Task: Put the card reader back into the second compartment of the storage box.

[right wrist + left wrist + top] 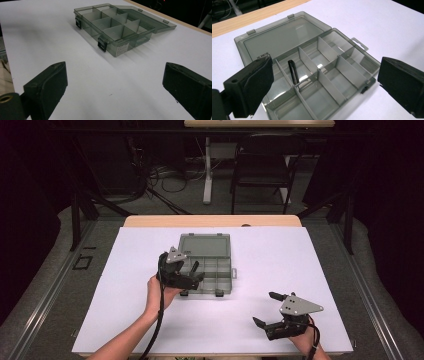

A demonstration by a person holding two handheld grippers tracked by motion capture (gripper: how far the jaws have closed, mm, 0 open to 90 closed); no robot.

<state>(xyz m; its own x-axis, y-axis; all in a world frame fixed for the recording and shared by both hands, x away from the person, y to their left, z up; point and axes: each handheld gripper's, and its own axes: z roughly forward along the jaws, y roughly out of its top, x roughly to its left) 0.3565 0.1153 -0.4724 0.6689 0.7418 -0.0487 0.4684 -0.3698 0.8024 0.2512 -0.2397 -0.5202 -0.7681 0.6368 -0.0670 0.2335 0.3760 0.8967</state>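
Observation:
A grey see-through compartment box [220, 270] lies open on the white tabletop [300, 260], its lid [205, 245] folded flat toward the far side. A small black cylinder [293, 72] lies in a compartment of the box [329, 85], in the row beside the lid. My left gripper [196, 271] hovers over the box's front-left corner. Its jaws [324, 66] stand wide open with nothing between them. My right gripper [264, 308] rests near the front right of the table, apart from the box [117, 32], and its jaws [114, 68] are open and empty.
Two black latches [102, 46] hang on the box's front wall. A wooden table edge [212, 220] runs behind the white sheet. Beyond it stand a dark chair [260, 165] and a white table leg [207, 170] with cables on the floor.

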